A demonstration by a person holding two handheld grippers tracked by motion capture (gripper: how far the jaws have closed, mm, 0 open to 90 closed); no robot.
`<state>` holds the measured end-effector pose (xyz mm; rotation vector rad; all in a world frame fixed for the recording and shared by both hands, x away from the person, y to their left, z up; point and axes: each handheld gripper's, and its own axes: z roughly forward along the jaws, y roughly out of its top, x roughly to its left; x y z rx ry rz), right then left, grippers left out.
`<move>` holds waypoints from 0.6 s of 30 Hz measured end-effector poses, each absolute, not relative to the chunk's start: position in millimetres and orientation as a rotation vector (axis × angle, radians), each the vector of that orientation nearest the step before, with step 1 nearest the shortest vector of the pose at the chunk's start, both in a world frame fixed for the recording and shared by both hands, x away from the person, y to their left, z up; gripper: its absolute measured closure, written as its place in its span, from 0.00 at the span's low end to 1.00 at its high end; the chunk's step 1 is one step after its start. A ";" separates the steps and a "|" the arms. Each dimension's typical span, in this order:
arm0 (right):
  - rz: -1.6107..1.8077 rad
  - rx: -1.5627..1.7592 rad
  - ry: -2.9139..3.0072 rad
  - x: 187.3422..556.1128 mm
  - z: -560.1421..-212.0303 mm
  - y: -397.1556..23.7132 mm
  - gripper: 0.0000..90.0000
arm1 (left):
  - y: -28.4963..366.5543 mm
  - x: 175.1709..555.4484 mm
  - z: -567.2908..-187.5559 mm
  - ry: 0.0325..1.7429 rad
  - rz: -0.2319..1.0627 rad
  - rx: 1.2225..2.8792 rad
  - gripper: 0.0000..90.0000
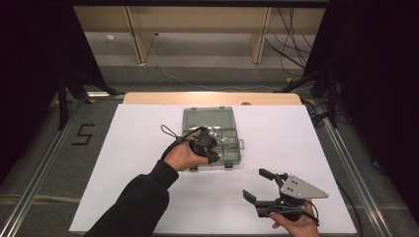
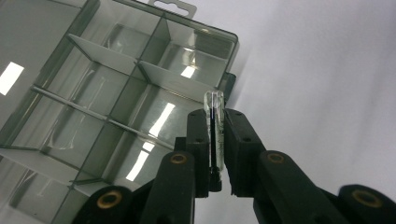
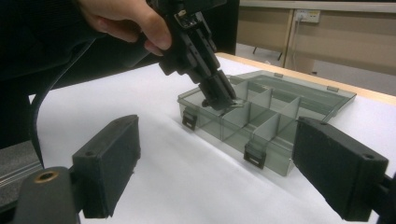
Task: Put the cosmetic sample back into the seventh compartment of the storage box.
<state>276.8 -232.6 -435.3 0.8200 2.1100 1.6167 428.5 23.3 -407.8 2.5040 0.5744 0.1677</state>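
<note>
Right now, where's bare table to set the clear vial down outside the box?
Bare white table sheet left of the smoky compartment box, the strip right of it, and the patch between it and the open right gripper. Crowded: over the box's near-left corner, where the left gripper grips the clear vial.

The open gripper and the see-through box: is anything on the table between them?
No. In the right gripper view, only bare white table lies between the right gripper and the compartment box; the high view shows the same.

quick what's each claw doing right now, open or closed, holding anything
Left claw: closed on a small clear vial over the compartment box.
Right claw: open, holding nothing.
</note>
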 end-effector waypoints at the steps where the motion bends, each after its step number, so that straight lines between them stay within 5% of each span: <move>1: 1.617 0.820 2.110 276.8 -435.3 -232.6 0.18 | 22.4 428.8 -408.3 0.587 0.168 2.488 0.89; 18: 1.657 0.811 2.073 277.8 -436.9 -231.0 0.18 | 12.7 449.4 -412.2 0.705 0.159 2.444 0.89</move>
